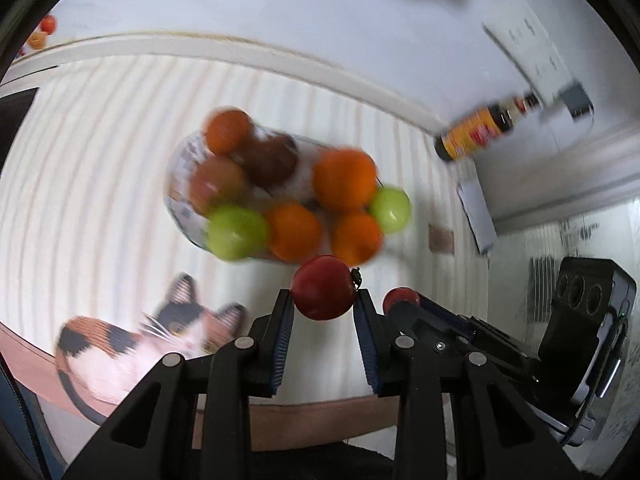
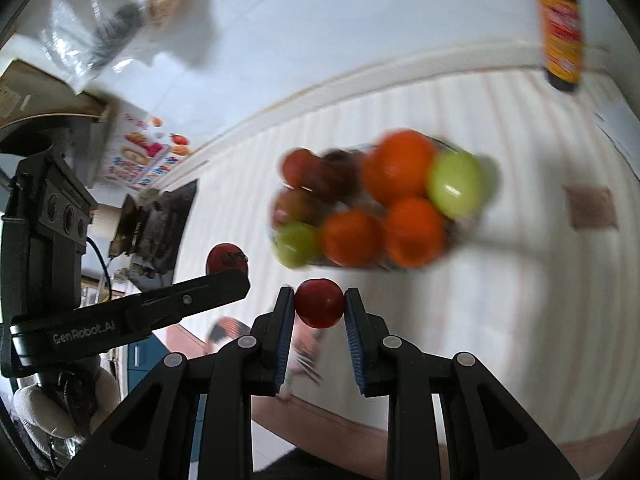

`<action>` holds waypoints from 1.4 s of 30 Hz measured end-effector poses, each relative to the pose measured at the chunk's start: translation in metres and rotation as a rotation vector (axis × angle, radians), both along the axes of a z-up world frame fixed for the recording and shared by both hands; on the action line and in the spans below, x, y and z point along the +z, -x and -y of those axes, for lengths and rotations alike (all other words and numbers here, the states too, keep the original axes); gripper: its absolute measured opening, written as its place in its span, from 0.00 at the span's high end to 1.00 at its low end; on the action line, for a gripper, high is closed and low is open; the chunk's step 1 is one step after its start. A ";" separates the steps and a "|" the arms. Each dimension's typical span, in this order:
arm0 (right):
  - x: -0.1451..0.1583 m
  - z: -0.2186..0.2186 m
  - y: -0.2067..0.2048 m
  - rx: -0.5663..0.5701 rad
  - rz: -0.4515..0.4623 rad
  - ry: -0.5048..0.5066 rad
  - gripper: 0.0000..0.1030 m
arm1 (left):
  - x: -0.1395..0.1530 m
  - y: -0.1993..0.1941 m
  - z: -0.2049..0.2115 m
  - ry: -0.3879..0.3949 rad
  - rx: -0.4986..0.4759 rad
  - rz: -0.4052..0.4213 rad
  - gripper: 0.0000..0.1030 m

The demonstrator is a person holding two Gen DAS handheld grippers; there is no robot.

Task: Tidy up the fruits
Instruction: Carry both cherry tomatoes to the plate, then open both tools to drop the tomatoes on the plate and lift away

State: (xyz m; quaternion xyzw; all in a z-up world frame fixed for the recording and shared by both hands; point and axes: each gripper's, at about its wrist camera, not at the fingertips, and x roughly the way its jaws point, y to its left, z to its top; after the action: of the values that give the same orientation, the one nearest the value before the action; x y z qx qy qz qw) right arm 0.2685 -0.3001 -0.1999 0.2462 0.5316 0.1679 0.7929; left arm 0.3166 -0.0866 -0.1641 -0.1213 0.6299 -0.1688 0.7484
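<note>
Left tool (image 1: pixel 324 300) grips a red fruit (image 1: pixel 323 287); right tool (image 2: pixel 319 302) grips another red fruit (image 2: pixel 320 302). Left tool body reads "GenRobot.AI". Bottle (image 2: pixel 559 28) label illegible.

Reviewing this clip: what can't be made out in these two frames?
- Bowl in the left wrist view: motion blur and piled fruit hide its rim and pattern.
- Dark fruit in the right wrist view: type lost to blur.
- Bottle label: blurred, its top cut off by the frame edge.
- Cat picture: partly behind the left gripper.
</note>
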 end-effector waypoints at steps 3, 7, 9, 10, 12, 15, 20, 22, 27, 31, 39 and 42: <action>0.010 -0.027 -0.020 0.016 0.026 0.004 0.73 | 0.002 -0.021 -0.030 0.009 0.029 -0.003 0.73; 0.009 -0.069 -0.046 0.017 0.034 0.020 0.73 | -0.009 -0.052 -0.069 0.034 0.033 -0.036 0.73; 0.003 -0.089 -0.055 0.005 0.027 0.034 0.73 | -0.020 -0.066 -0.084 0.049 0.030 -0.065 0.73; -0.002 -0.095 -0.059 -0.004 0.019 0.037 0.73 | -0.028 -0.075 -0.091 0.060 0.026 -0.087 0.73; -0.011 -0.109 -0.064 -0.023 0.004 0.040 0.73 | -0.045 -0.092 -0.102 0.079 0.016 -0.130 0.73; -0.026 -0.126 -0.069 -0.062 -0.013 0.050 0.73 | -0.067 -0.114 -0.108 0.099 -0.014 -0.182 0.73; -0.042 -0.149 -0.071 -0.100 -0.008 0.106 0.73 | -0.095 -0.141 -0.100 0.115 -0.094 -0.247 0.73; -0.047 -0.159 -0.072 -0.101 0.000 0.135 0.73 | -0.102 -0.148 -0.095 0.110 -0.124 -0.260 0.73; -0.061 -0.181 -0.076 -0.092 0.005 0.226 0.73 | -0.116 -0.160 -0.083 0.104 -0.193 -0.294 0.73; -0.070 -0.191 -0.079 -0.100 -0.013 0.268 0.73 | -0.124 -0.166 -0.074 0.079 -0.253 -0.306 0.73; -0.090 -0.188 -0.087 -0.191 -0.097 0.263 0.73 | -0.138 -0.168 -0.069 0.069 -0.286 -0.350 0.72; -0.092 -0.183 -0.087 -0.232 -0.114 0.239 0.73 | -0.139 -0.169 -0.071 0.074 -0.266 -0.370 0.69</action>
State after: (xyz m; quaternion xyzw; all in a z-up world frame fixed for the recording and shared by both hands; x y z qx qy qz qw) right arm 0.3553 -0.1168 -0.2923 0.2191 0.5599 -0.0031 0.7991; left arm 0.4861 -0.0159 -0.3029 -0.0936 0.7602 -0.2637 0.5863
